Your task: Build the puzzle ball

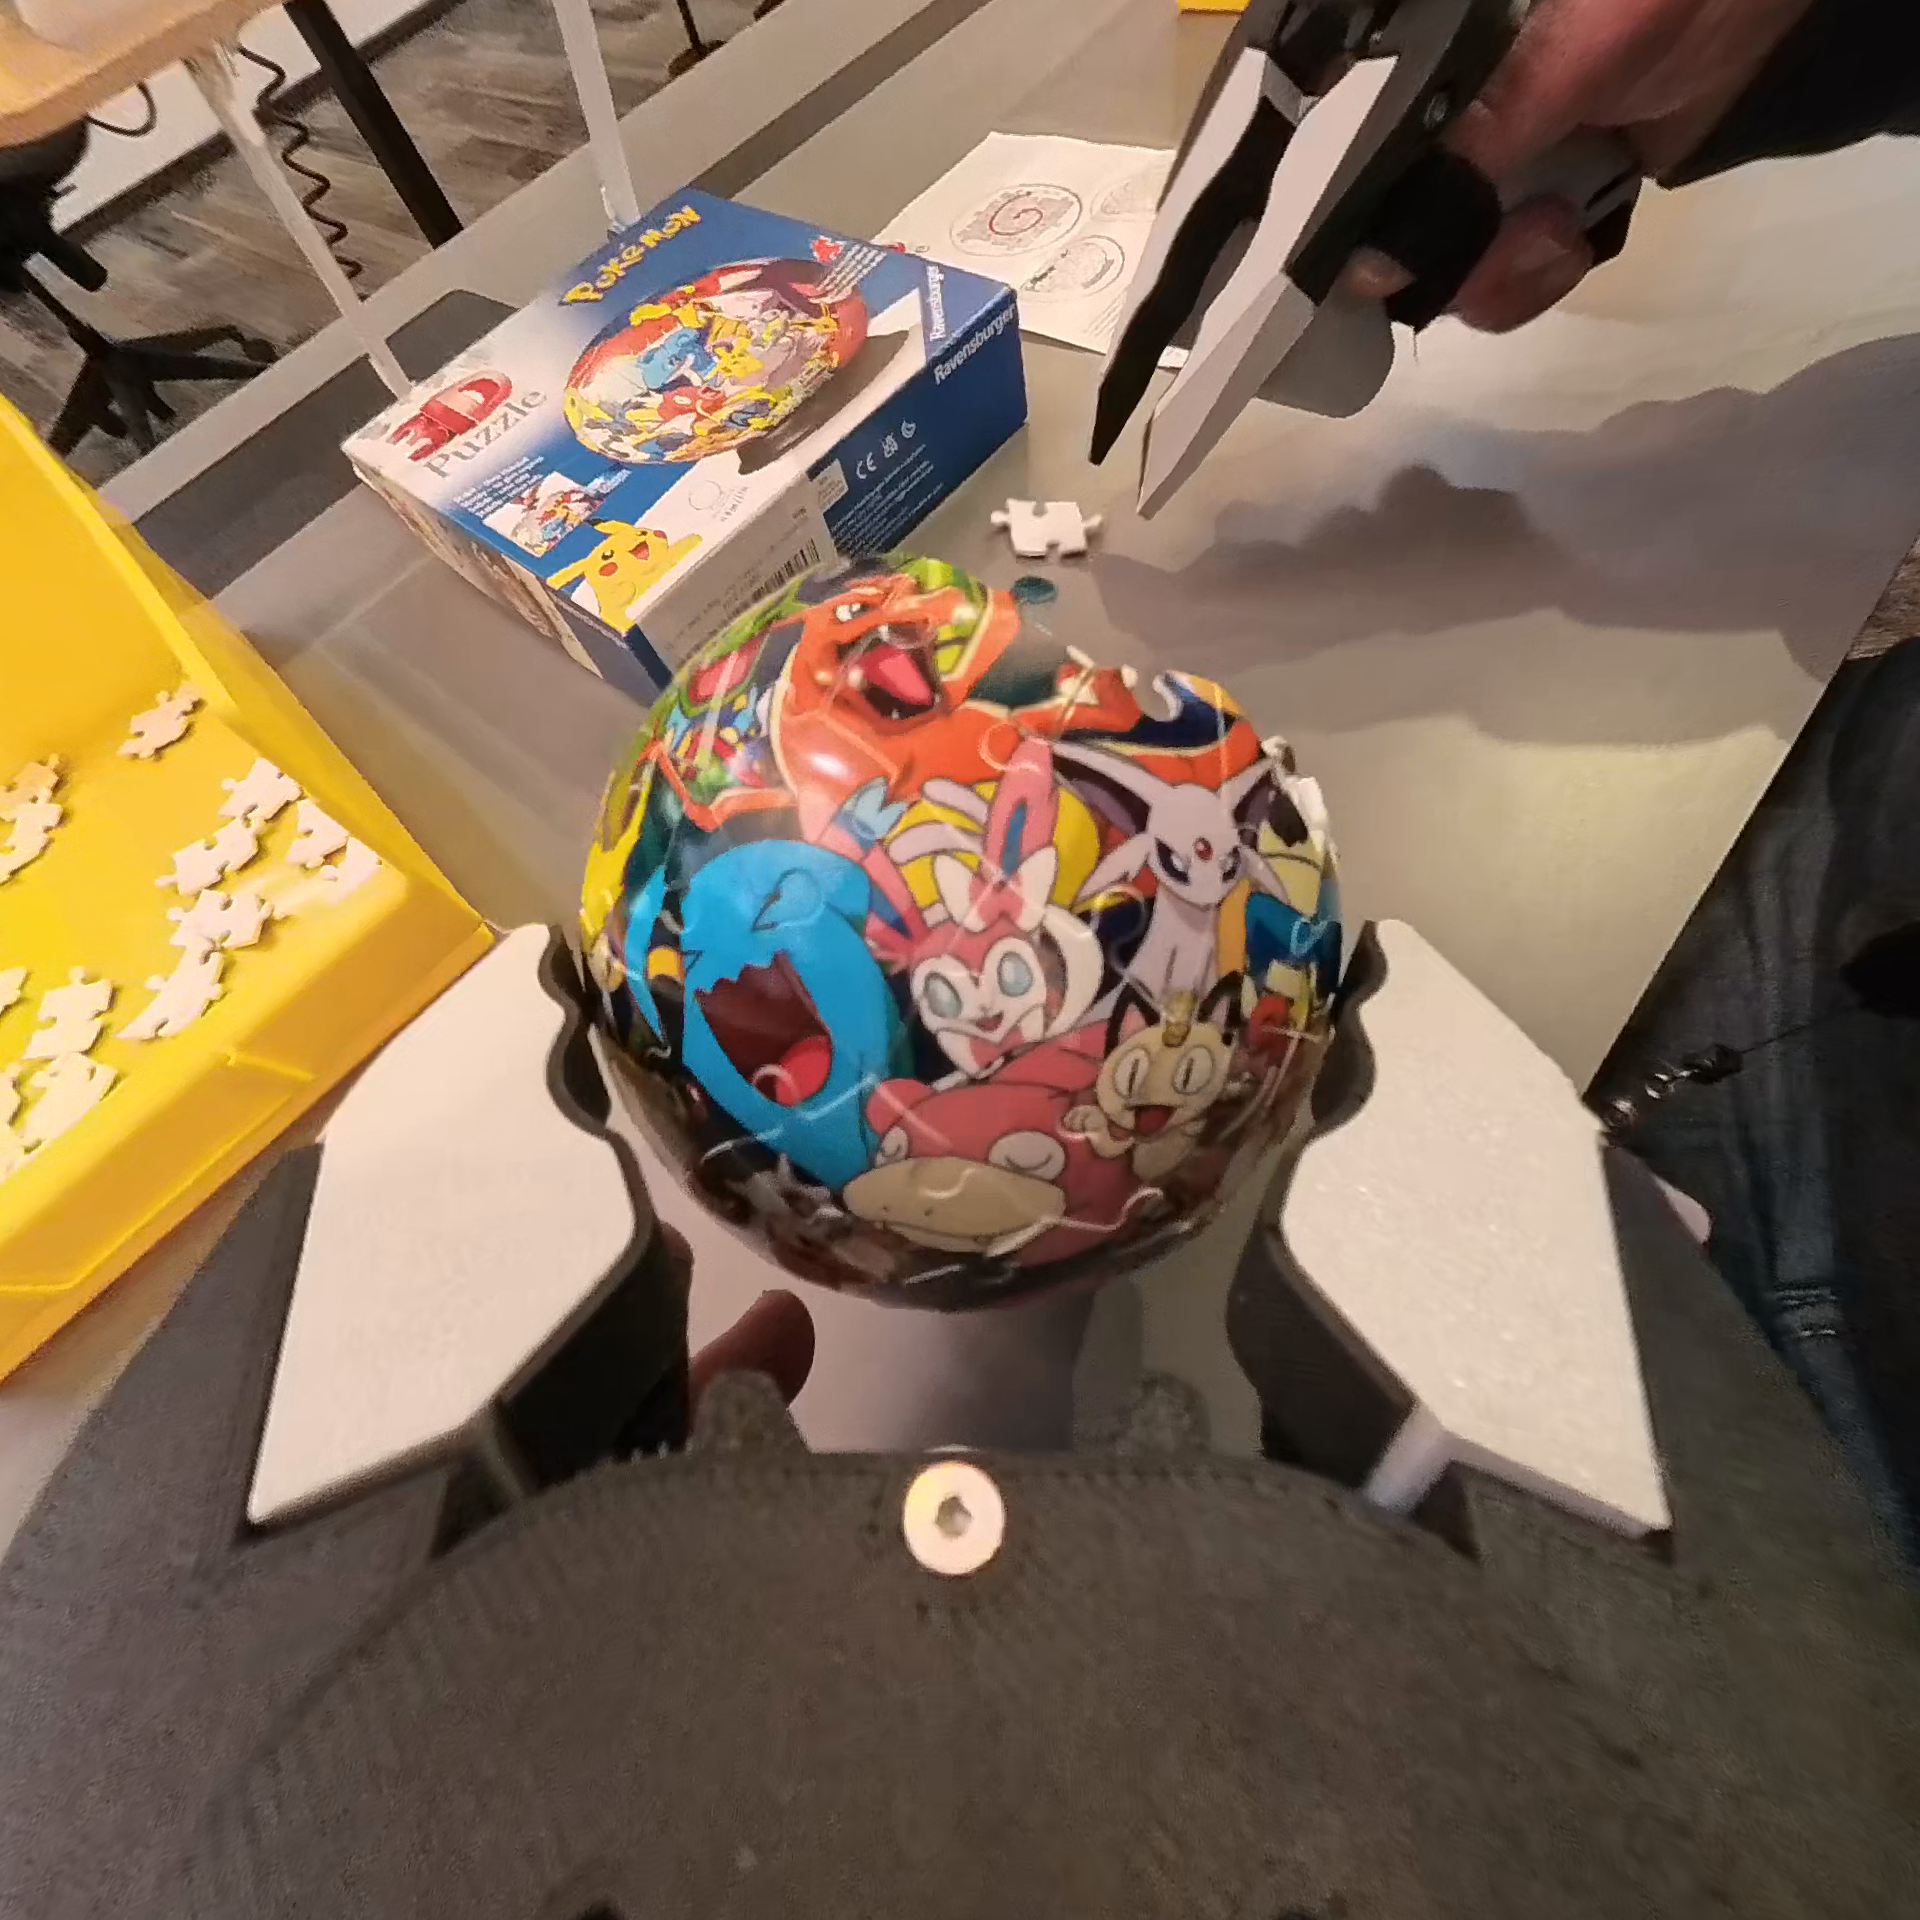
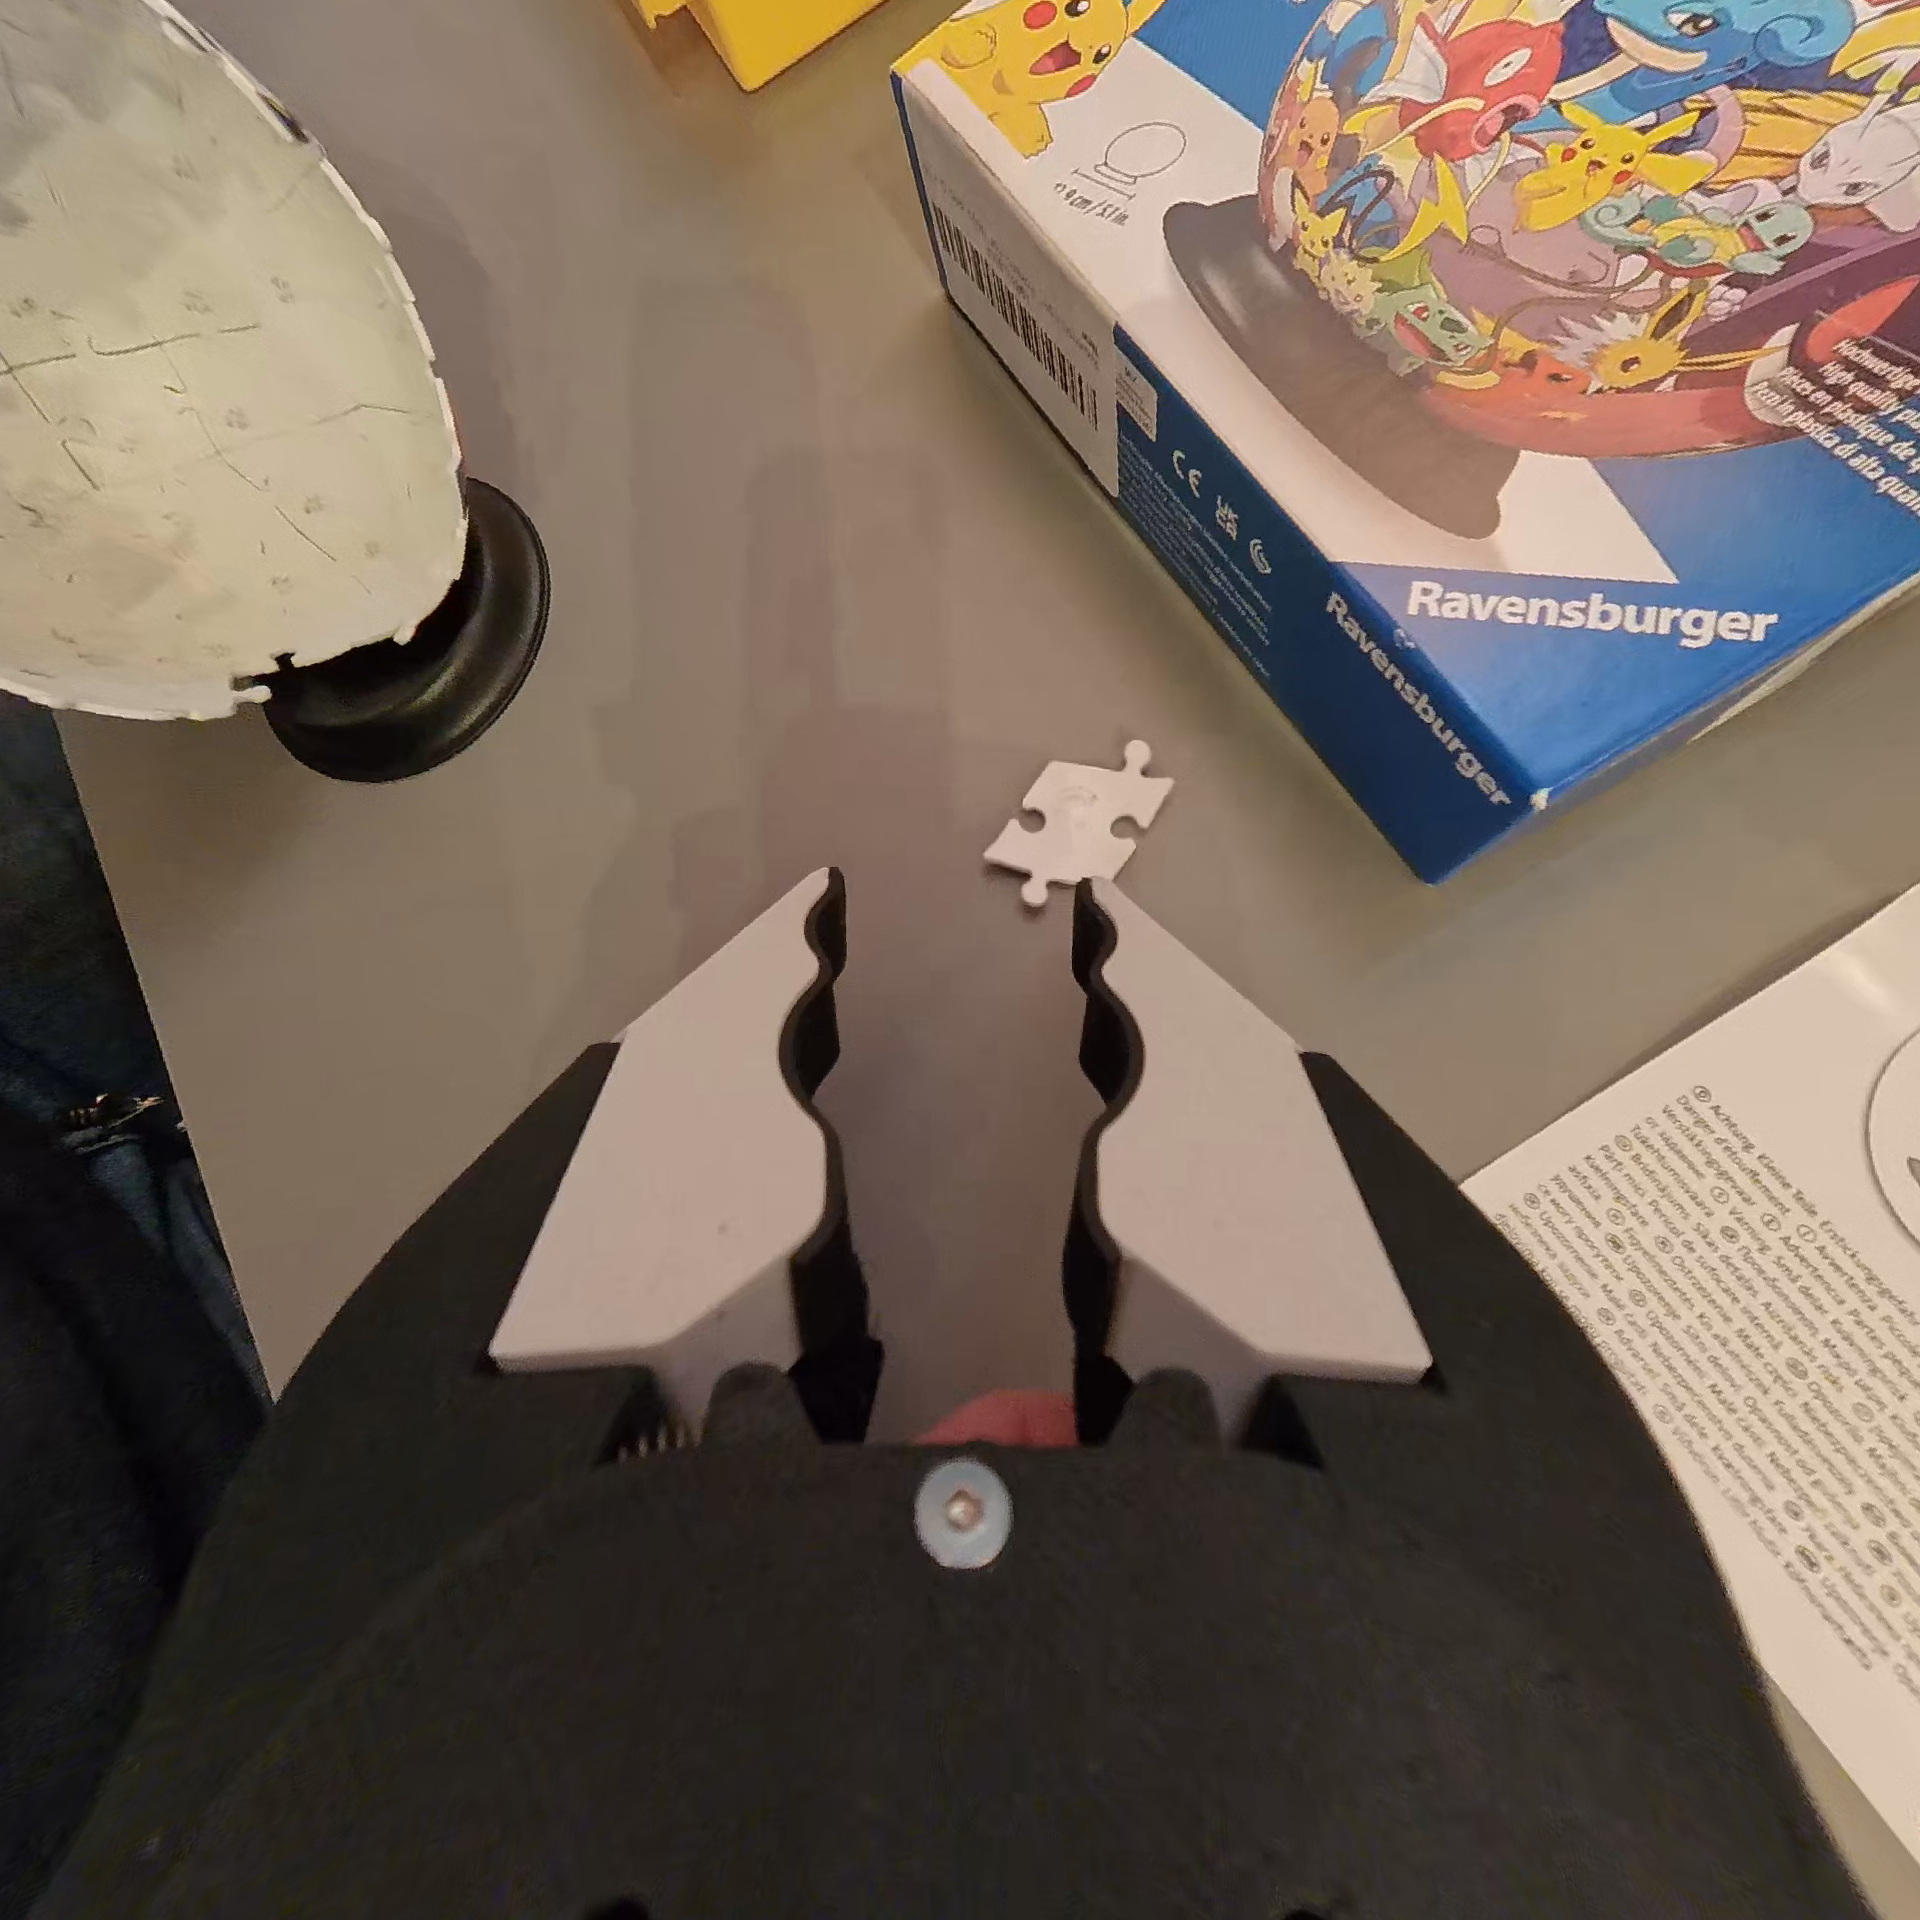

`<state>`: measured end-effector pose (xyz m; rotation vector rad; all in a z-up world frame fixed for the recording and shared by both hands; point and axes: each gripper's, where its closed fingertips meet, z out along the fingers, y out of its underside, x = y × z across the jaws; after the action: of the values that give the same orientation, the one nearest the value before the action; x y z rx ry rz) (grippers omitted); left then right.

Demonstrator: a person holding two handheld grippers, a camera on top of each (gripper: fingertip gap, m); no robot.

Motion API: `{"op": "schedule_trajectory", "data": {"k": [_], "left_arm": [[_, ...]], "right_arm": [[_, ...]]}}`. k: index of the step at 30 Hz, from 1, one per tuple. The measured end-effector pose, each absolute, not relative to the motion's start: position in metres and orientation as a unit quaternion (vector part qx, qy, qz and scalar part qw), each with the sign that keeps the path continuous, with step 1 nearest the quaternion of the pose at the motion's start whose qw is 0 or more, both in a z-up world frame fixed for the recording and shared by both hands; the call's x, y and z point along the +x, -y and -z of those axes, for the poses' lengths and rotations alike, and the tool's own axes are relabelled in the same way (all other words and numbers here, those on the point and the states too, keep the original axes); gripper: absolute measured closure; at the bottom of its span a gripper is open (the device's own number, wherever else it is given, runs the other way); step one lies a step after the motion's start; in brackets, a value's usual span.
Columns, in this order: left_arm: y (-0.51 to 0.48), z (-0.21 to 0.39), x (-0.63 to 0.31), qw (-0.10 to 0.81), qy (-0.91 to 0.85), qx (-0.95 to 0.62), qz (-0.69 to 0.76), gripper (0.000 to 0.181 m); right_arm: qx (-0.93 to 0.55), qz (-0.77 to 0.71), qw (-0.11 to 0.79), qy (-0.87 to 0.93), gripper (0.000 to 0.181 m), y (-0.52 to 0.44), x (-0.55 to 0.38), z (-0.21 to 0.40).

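left hand-held gripper [image 1: 961, 1023] pinching puzzle ball [image 1: 961, 925] | right hand-held gripper [image 2: 956, 894] spread, just short of loose piece [image 2: 1075, 821] beside ball | risk: flat piece skids on desk [image 2: 675, 520]

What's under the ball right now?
A black stand sits under the ball on the table, seen in the right wrist view. The contact between them is hidden by the ball's white edge.

I see a glossy printed puzzle ball [image 1: 961, 935], its white inside [image 2: 197, 395] matt; the cardboard box [image 2: 1455, 468] shiny, the grey table [image 2: 727, 520] smooth.
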<state>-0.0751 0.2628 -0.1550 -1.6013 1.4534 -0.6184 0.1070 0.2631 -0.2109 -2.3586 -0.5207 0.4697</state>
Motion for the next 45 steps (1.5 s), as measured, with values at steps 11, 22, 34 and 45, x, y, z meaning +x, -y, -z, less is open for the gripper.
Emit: {"op": "schedule_trajectory", "data": {"k": [11,22,34,45], "left_arm": [[-0.261,0.154,-0.076,0.415,-0.583,-0.652,0.251,0.049],[-0.264,0.15,-0.075,0.442,-0.571,-0.646,0.249,0.051],[-0.257,0.148,-0.08,0.441,-0.565,-0.645,0.266,0.047],[-0.318,0.083,-0.135,0.515,-0.518,-0.641,0.235,0.068]], "right_arm": [[-0.9,-0.189,0.339,0.2,0.138,-0.26,0.107,0.211],[-0.894,-0.194,0.345,0.213,0.137,-0.256,0.1,0.208],[-0.884,-0.198,0.361,0.224,0.135,-0.252,0.095,0.199],[-0.855,-0.25,0.371,0.262,0.135,-0.246,0.077,0.203]]}}
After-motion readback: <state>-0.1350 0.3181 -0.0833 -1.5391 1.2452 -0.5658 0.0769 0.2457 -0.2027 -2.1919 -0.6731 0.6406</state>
